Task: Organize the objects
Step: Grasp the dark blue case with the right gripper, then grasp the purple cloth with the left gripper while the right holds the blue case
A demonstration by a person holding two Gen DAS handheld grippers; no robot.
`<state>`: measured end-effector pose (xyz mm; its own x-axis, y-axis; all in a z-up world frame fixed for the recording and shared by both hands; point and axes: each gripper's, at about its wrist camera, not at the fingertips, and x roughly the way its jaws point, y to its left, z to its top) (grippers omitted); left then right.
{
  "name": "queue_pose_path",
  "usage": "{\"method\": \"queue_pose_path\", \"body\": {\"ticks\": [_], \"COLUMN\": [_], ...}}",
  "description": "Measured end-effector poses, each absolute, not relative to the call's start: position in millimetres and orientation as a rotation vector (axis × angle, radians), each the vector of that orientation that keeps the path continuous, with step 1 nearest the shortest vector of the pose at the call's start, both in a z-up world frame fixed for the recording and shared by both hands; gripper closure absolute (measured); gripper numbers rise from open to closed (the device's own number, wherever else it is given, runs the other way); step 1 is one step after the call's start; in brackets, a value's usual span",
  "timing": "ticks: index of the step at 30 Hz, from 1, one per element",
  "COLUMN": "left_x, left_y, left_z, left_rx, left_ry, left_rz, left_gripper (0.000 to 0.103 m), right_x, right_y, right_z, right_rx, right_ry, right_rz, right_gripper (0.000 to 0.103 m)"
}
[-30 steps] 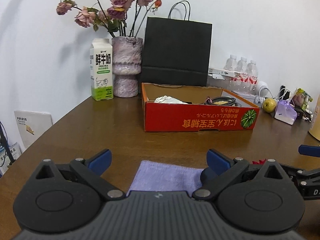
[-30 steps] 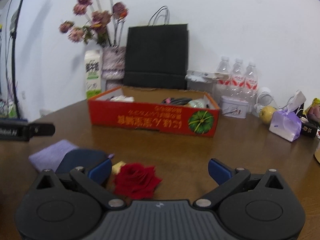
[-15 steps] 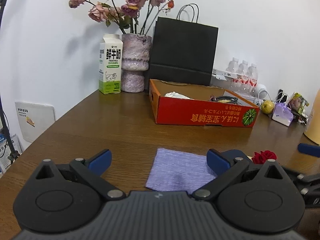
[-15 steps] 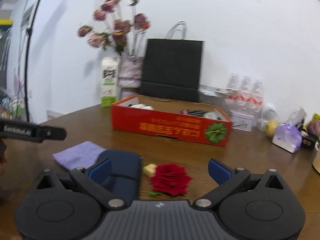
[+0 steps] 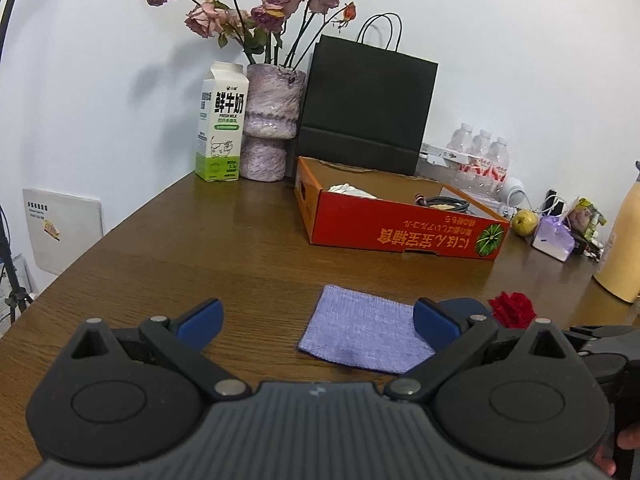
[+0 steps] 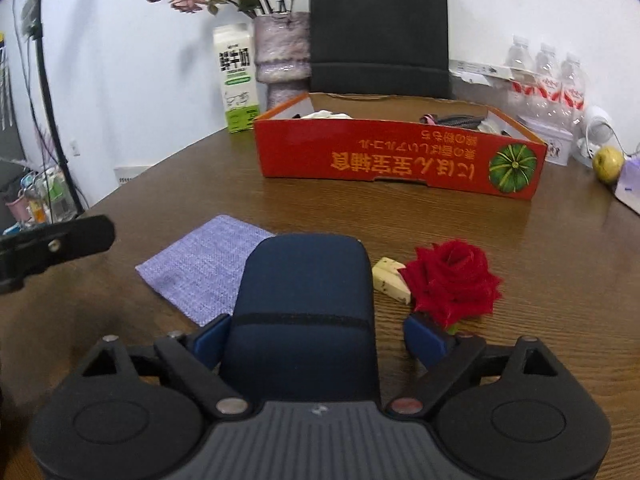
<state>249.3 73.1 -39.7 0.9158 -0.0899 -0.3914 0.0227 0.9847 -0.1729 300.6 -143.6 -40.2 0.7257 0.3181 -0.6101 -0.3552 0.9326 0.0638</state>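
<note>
Lying loose on the table, left to right, are a purple cloth, a navy case, a pale wedge and a red rose; the red box holds a few things. The left tool gapes empty. The right tool, its jaws just closing, straddles the case without visibly pinching it, so most sorting seems left.

Both low wrist views face the red box.

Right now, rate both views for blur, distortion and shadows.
Left wrist view: sharp, fisheye bowing the wall and table edge, dark vignette in the corners, soft shadow of the dried roses on the wall. Right wrist view: slightly softer, same bowing, the dark blue case looms large; no harsh glare.
</note>
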Motion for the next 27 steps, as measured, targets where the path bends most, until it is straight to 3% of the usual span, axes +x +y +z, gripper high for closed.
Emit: {"method": "queue_pose_path", "body": {"ticks": [2,8,27], "left_x": [248,250,259], "left_y": [74,75,77], "left_z": [-39,-40,-47], "left_rx": [-0.174,-0.182,-0.17], "left_ry": [0.401,0.414,0.479], "left_rz": [-0.063,-0.058,0.036], "left_gripper": [0.0,0.0,0.0], "right_x": [297,290,258], "right_y": [-144,-143,-171], "right_z": [-39,-37,-18], "right_rx": [-0.05,-0.057,0.013], "right_ry": [0.647,0.611,0.351], "right_rz": [0.389,0.372,0.358], "right_gripper": [0.032,0.039,0.041]}}
